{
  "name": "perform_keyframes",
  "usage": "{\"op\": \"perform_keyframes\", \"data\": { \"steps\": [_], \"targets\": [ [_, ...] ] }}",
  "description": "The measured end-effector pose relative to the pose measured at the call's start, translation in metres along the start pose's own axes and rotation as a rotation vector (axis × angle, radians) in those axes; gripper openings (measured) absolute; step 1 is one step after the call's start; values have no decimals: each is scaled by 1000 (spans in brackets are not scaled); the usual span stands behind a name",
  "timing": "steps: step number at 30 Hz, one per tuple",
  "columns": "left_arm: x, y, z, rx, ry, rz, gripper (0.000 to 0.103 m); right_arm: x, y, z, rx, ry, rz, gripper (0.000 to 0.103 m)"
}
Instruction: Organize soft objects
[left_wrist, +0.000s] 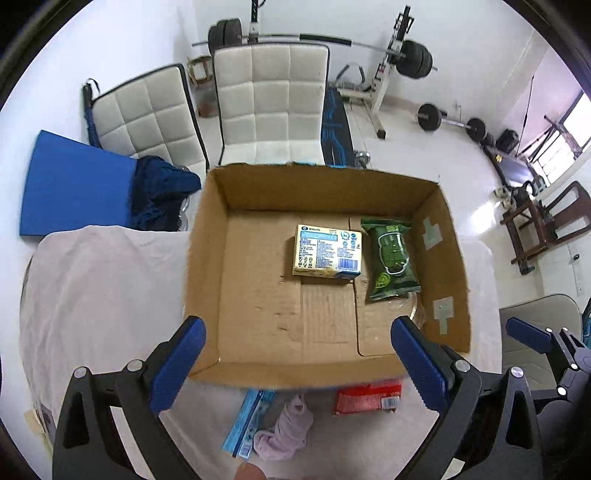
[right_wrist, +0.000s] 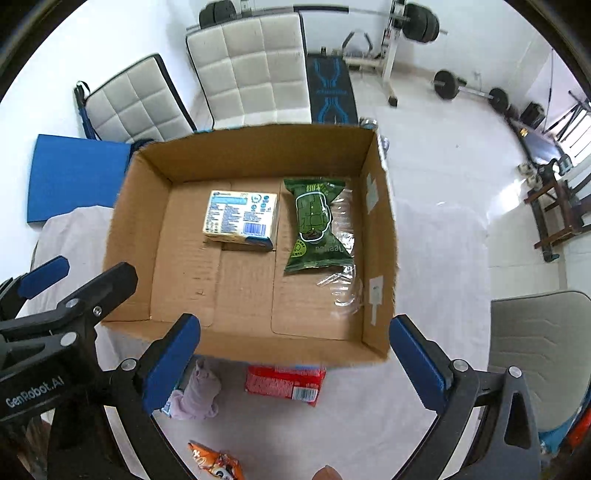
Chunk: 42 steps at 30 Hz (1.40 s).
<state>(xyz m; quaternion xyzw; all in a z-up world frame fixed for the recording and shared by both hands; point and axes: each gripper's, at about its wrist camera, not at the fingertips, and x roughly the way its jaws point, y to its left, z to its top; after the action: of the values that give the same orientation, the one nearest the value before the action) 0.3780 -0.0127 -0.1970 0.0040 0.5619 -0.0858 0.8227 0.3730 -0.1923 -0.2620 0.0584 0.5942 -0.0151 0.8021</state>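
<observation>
Both claws released, nothing between pads: left gripper, right gripper. Cardboard box ahead of both holds yellow pack and green pouch. Pink cloth, red packet just below right claw, outside box. Risks: snagging near box wall on descent; soft cloth slipping from wide pads.

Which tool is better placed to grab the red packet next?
Probably right. The red packet lies between the right tool's open fingers, just in front of the box; for the left tool it sits off toward its right finger.

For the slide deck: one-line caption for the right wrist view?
Open right gripper above cardboard box holding green packet and cream pack.
</observation>
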Motion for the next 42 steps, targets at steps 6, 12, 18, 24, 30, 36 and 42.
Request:
{"op": "perform_keyframes", "data": {
  "steps": [6, 12, 18, 24, 30, 36, 42],
  "targets": [
    [-32, 1, -31, -19, -31, 25, 103, -38, 5, -30, 5, -47, 32, 103],
    [-35, 20, -105, -41, 32, 119, 103, -21, 13, -94, 15, 83, 120, 103],
    [0, 57, -189, -130, 210, 198, 103, 46, 35, -174, -10, 314, 169, 103],
    [24, 82, -247, -232, 317, 249, 103, 94, 69, -229, -73, 438, 187, 103],
    [35, 100, -277, -293, 366, 294, 103, 143, 102, -265, -90, 546, 207, 103],
    [40, 89, -272, -278, 368, 291, 103, 162, 101, -278, -116, 563, 169, 64],
    [46, 62, -240, -221, 341, 229, 103, 151, 34, -265, -32, 507, 125, 60]
  ]
}}
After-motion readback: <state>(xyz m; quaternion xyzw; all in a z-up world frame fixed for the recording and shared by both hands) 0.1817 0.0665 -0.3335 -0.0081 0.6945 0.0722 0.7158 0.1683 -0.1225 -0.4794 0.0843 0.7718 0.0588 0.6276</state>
